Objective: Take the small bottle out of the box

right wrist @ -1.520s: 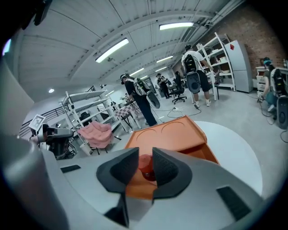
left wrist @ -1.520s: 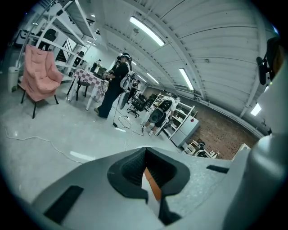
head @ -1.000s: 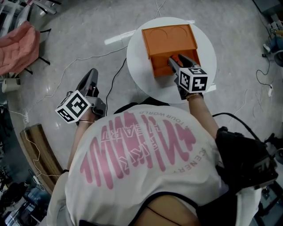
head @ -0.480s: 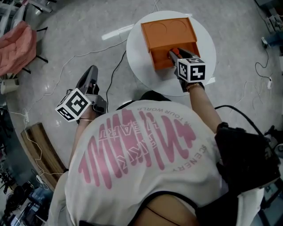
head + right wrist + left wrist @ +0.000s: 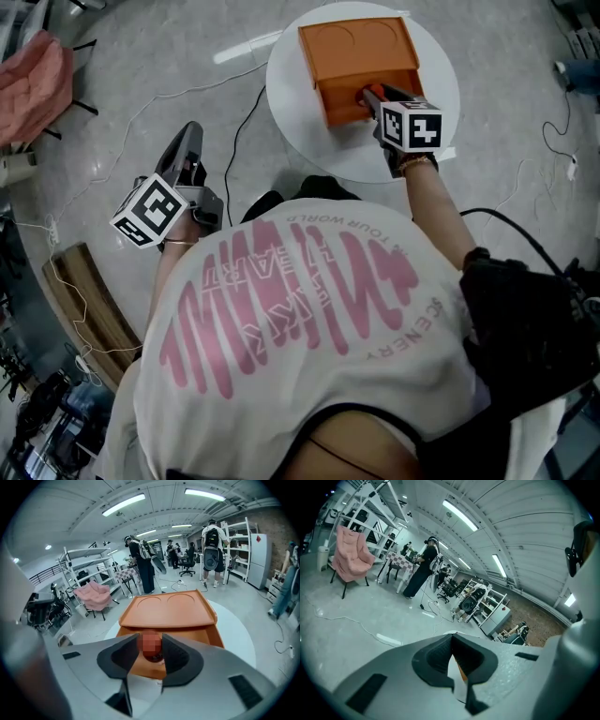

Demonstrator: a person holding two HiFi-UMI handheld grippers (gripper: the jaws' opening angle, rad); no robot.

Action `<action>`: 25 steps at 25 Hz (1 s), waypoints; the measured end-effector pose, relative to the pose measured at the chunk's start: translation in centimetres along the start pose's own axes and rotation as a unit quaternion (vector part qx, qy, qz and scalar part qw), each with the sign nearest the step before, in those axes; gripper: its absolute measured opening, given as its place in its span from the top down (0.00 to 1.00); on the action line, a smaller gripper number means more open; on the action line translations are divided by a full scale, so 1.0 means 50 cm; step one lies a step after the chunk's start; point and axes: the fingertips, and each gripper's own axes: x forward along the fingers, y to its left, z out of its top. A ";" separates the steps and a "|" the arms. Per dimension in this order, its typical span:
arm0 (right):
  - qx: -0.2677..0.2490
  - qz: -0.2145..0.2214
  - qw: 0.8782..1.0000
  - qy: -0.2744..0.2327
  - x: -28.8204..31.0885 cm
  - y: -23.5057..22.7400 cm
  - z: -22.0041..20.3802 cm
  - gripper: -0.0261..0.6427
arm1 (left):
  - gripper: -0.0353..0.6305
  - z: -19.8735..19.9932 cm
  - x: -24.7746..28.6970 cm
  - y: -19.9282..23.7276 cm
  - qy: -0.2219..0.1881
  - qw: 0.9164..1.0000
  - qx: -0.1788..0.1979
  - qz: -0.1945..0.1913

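The box [image 5: 361, 47] is shown in orange, the round table [image 5: 300, 136] in white, the small bottle [image 5: 154, 656] in dark red. The white shirt [image 5: 300, 375] is printed with pink lettering.

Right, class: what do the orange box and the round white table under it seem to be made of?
Orange box: probably moulded plastic, matte; even colour, rounded rim, two circles pressed into its top.
Round table: smooth white top with slight sheen; laminate or painted board, unclear which.
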 end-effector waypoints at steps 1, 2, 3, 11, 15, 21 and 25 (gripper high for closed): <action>-0.002 0.001 1.000 0.001 0.000 0.001 -0.001 0.74 | 0.94 -0.002 -0.004 0.001 -0.001 1.000 -0.001 0.002; -0.003 0.002 1.000 0.001 0.000 0.002 -0.003 0.74 | 0.94 -0.004 -0.009 0.003 -0.002 1.000 -0.002 0.004; -0.004 0.003 1.000 0.001 -0.001 0.002 -0.005 0.74 | 0.94 -0.005 -0.012 0.004 -0.005 1.000 -0.004 0.006; 0.003 0.005 1.000 -0.005 0.000 -0.012 0.003 0.74 | 0.94 0.004 -0.022 0.012 -0.026 0.999 -0.011 0.019; 0.002 0.003 1.000 -0.013 0.001 -0.023 0.012 0.74 | 0.94 0.003 -0.021 0.006 -0.022 1.000 0.010 0.018; -0.001 -0.007 0.999 -0.040 -0.044 -0.028 0.042 0.74 | 0.94 0.020 -0.024 -0.023 -0.031 1.000 -0.001 -0.002; -0.006 -0.009 0.998 -0.069 -0.082 -0.020 0.059 0.75 | 0.94 0.019 -0.020 -0.035 -0.027 0.999 0.007 -0.018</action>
